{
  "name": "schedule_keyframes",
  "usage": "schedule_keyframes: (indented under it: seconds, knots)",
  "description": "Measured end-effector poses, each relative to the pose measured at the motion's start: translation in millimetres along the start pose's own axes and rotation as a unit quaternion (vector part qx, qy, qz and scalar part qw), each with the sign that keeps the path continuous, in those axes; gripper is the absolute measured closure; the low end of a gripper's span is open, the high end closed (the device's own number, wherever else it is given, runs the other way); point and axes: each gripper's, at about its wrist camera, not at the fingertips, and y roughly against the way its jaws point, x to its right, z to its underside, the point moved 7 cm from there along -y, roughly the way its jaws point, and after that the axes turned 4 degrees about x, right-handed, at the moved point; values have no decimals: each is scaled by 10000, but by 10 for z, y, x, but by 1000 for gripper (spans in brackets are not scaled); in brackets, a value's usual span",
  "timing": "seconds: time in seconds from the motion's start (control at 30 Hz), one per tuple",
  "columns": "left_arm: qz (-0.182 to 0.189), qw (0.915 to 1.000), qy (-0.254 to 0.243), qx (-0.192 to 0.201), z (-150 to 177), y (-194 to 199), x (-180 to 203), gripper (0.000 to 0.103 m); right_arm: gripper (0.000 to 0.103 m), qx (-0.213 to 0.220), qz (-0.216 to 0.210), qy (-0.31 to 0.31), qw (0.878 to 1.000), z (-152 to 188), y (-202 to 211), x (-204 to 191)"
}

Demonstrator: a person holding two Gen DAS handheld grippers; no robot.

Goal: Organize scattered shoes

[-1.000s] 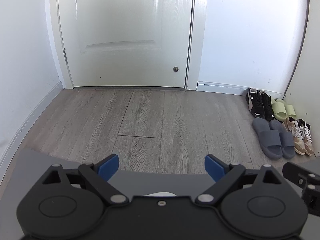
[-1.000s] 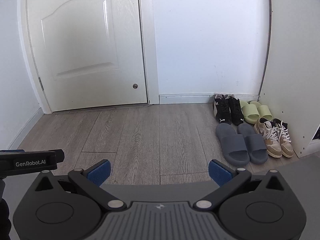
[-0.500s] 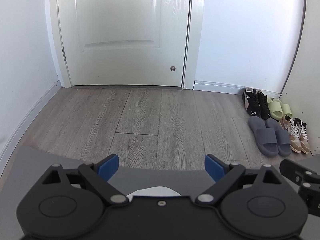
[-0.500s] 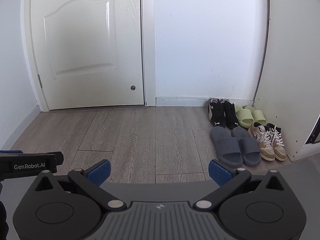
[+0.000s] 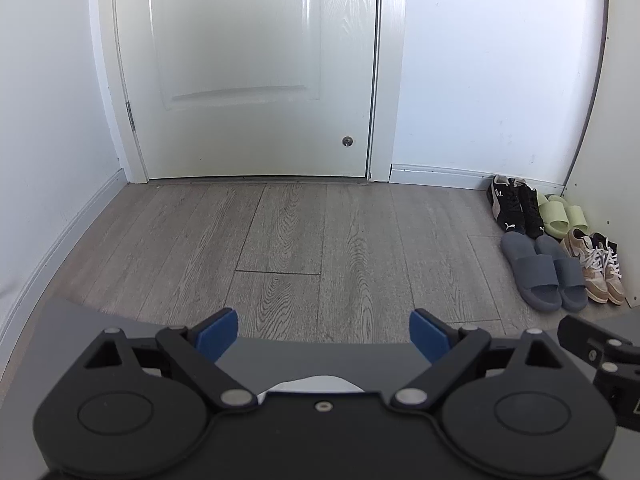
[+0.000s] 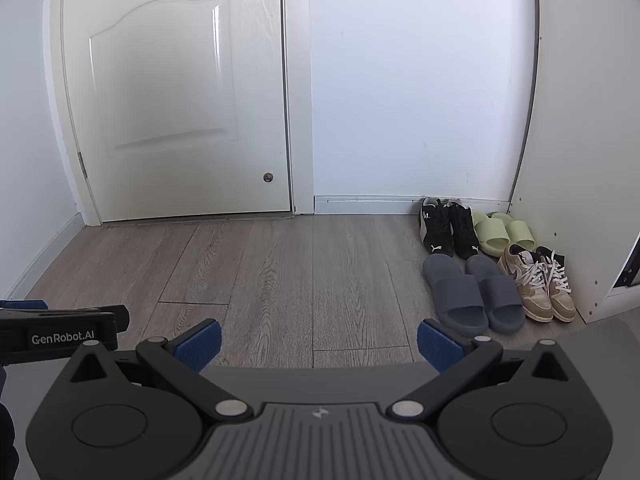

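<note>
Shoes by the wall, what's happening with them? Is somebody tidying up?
A person holds two grippers, but neither touches a shoe. The left gripper and right gripper are both open and empty, well back from the shoes. Four pairs sit neatly in the corner: black sneakers, green slides, grey slides and tan sneakers. The tidying looks finished.

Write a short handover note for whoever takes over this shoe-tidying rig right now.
Left gripper: open, empty. Right gripper: open, empty.
Four pairs sit on the floor in the corner, right of the door: black sneakers and green slides by the wall, grey slides and tan sneakers in front.
Done: all pairs in view sit side by side.
Left: no stray shoes in view; check elsewhere.
</note>
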Motion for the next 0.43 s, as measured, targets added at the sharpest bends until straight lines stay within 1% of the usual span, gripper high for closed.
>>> schedule_keyframes:
  seconds: [0.43]
  knots:
    - [-25,10000,5,85,-20,57,19,10,0,45,-10,62,10000,-2,26,-46]
